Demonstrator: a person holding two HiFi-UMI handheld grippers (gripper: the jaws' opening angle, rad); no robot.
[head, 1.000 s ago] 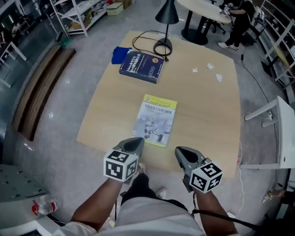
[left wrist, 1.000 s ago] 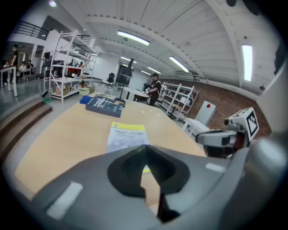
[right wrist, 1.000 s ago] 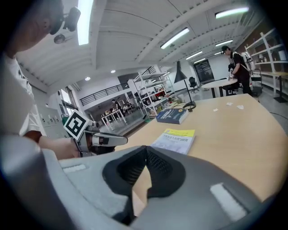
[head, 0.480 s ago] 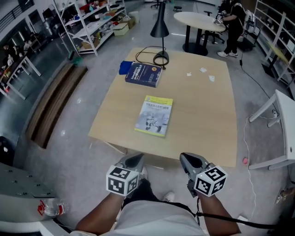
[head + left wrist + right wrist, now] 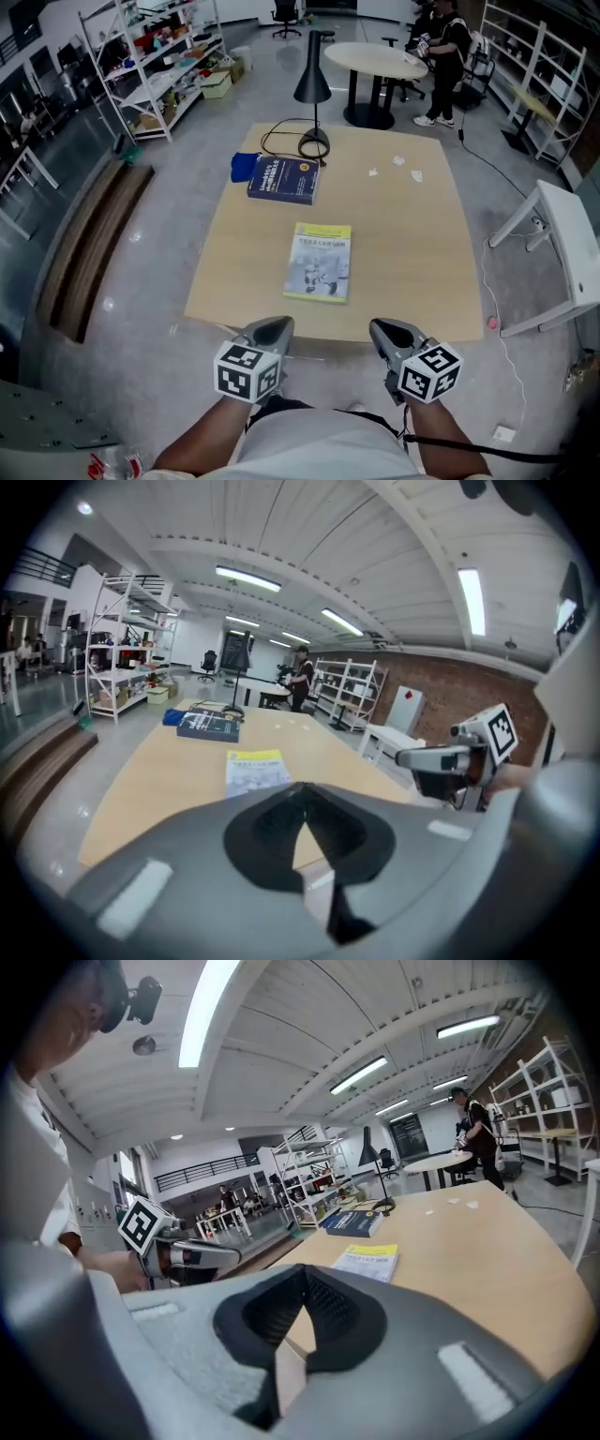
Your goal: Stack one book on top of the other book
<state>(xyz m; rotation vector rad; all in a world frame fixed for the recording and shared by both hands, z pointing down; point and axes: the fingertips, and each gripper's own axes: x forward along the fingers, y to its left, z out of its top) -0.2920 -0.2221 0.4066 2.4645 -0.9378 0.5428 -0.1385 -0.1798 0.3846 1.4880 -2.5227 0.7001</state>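
Observation:
A pale book with a yellow top band (image 5: 320, 262) (image 5: 255, 770) (image 5: 367, 1262) lies flat near the middle of the wooden table (image 5: 412, 244). A dark blue book (image 5: 283, 178) (image 5: 209, 725) (image 5: 352, 1222) lies farther back, by the lamp base. Both grippers hover off the table's near edge, short of the books. My left gripper (image 5: 272, 328) (image 5: 305, 803) is shut and holds nothing. My right gripper (image 5: 384, 330) (image 5: 302, 1283) is shut and empty too.
A black desk lamp (image 5: 312, 94) with its cable stands at the table's far edge. A blue cloth (image 5: 243, 167) lies beside the dark book; small paper scraps (image 5: 405, 169) lie far right. A white table (image 5: 567, 239) is at right, shelves (image 5: 155, 52) far left.
Both grippers have drawn back from the table's near edge and risen. The head view has pulled back and tilted up, so the books sit farther away. The books have not moved.

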